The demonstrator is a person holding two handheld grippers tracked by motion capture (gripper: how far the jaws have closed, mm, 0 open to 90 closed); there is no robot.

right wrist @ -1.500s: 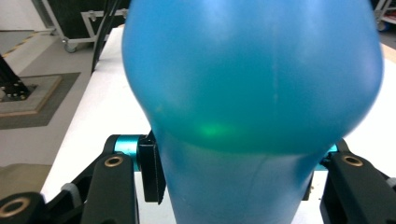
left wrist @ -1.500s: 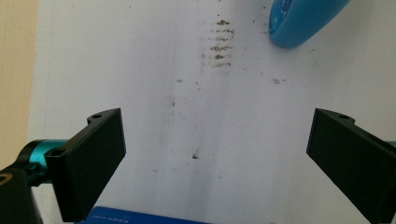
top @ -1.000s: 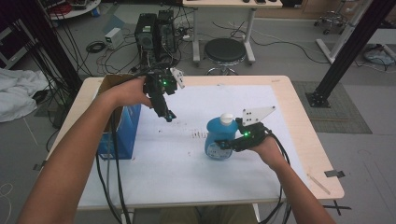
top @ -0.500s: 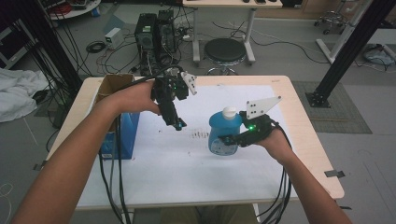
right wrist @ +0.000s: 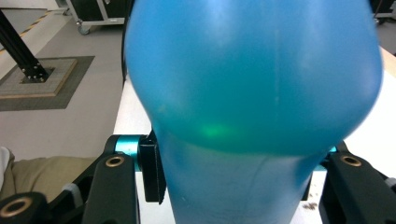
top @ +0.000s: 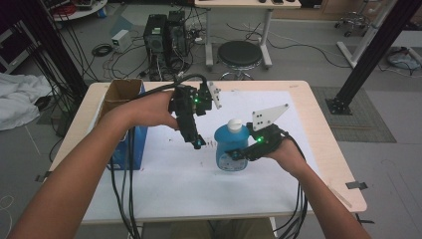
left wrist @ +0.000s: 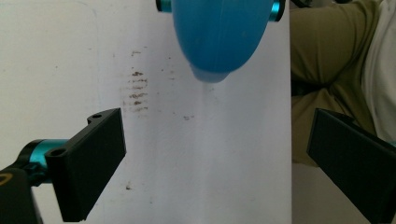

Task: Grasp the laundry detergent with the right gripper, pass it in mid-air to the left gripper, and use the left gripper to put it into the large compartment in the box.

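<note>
A blue bottle (top: 230, 151) with a white cap (top: 234, 123) is held upright over the white sheet, right of centre. My right gripper (top: 238, 153) is shut on its lower body from the right side. In the right gripper view the bottle (right wrist: 252, 93) bulges between the two black jaws of that gripper (right wrist: 243, 182). My left gripper (top: 195, 142) points down just left of the bottle, apart from it. In the left gripper view that gripper (left wrist: 217, 163) stands open with nothing between its jaws, and the bottle (left wrist: 219, 37) shows beyond them.
A white sheet (top: 164, 169) with dark smudges (left wrist: 136, 91) covers the wooden table (top: 328, 164). An open cardboard box with blue sides (top: 124, 127) stands at the table's left edge. Cables hang off the front. A stool (top: 240, 52) and a computer tower (top: 161, 32) stand behind.
My left gripper has moved right across the sheet, closer to the bottle. The right gripper has kept its hold and raised the bottle a little.
</note>
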